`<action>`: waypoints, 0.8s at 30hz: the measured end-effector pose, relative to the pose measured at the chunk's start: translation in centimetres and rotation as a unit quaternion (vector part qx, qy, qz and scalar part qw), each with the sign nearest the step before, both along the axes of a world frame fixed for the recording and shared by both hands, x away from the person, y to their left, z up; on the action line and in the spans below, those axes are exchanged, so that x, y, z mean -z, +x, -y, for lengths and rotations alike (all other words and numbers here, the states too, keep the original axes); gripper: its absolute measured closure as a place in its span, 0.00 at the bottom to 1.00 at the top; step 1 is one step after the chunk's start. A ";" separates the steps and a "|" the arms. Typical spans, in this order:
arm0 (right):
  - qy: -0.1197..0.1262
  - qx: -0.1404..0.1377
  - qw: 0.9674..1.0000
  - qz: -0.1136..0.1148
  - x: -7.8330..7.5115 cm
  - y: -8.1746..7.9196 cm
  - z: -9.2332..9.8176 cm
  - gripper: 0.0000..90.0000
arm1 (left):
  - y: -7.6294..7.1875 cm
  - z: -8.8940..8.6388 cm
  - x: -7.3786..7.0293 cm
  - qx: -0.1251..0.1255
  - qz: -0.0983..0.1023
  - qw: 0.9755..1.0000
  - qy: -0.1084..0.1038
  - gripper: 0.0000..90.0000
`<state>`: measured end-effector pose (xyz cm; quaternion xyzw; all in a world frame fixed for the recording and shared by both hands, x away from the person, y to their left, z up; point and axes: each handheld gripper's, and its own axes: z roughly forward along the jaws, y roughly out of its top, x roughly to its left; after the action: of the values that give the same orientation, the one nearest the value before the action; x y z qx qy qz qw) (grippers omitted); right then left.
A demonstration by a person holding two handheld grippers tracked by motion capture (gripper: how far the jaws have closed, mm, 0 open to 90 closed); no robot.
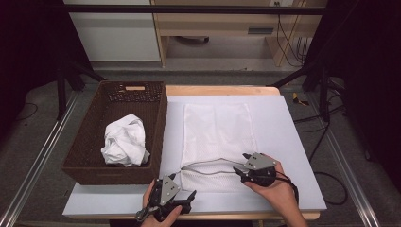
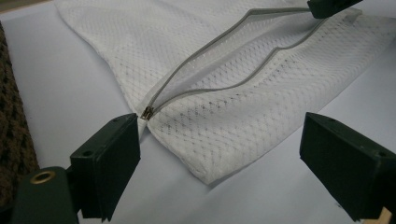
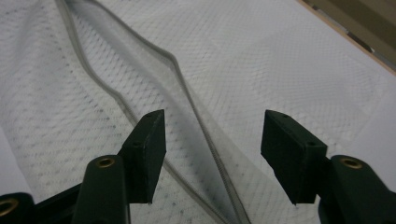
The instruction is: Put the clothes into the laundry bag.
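A white mesh laundry bag [image 1: 217, 137] lies flat on the pale mat, its grey zipper [image 1: 208, 163] gaping along the near end. The zipper pull [image 2: 147, 113] sits at the bag's near-left corner, just beyond my left gripper's [image 2: 219, 158] left jaw. That left gripper [image 1: 183, 184] is open at the corner, holding nothing. At the zipper's right end my right gripper [image 1: 241, 163] is open too. In the right gripper view the upper zipper edge [image 3: 187, 98] runs between the spread jaws of the right gripper [image 3: 212, 140], over the mesh bag [image 3: 261, 60].
A brown wicker basket [image 1: 90, 137] stands left of the mat, holding a crumpled white cloth [image 1: 125, 142]. The mat [image 1: 283, 142] has bare room right of the bag. The other gripper's tip [image 2: 331, 5] shows at the top of the left gripper view.
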<state>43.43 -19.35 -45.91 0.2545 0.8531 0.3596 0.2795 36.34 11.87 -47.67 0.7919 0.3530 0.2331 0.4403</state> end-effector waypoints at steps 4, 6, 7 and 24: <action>-0.013 0.000 1.000 -0.009 0.6 0.4 -0.3 0.52 | 0.1 0.2 0.1 0.004 -0.006 1.000 -0.003 0.14; -0.017 -0.002 1.000 -0.012 0.8 0.8 -0.4 0.54 | 0.1 0.3 0.2 0.007 -0.009 1.000 0.001 0.14; -0.019 -0.003 1.000 -0.014 0.9 0.9 -0.6 0.55 | 0.0 0.3 0.2 0.008 -0.009 1.000 0.001 0.14; -0.055 -0.027 0.998 -0.019 1.3 1.4 -2.4 0.92 | 0.0 0.4 0.1 0.013 -0.014 1.000 -0.003 0.15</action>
<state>44.79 -16.95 -47.24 0.2225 0.8833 0.3144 0.2672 36.35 11.47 -47.80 0.7984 0.3496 0.2157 0.4404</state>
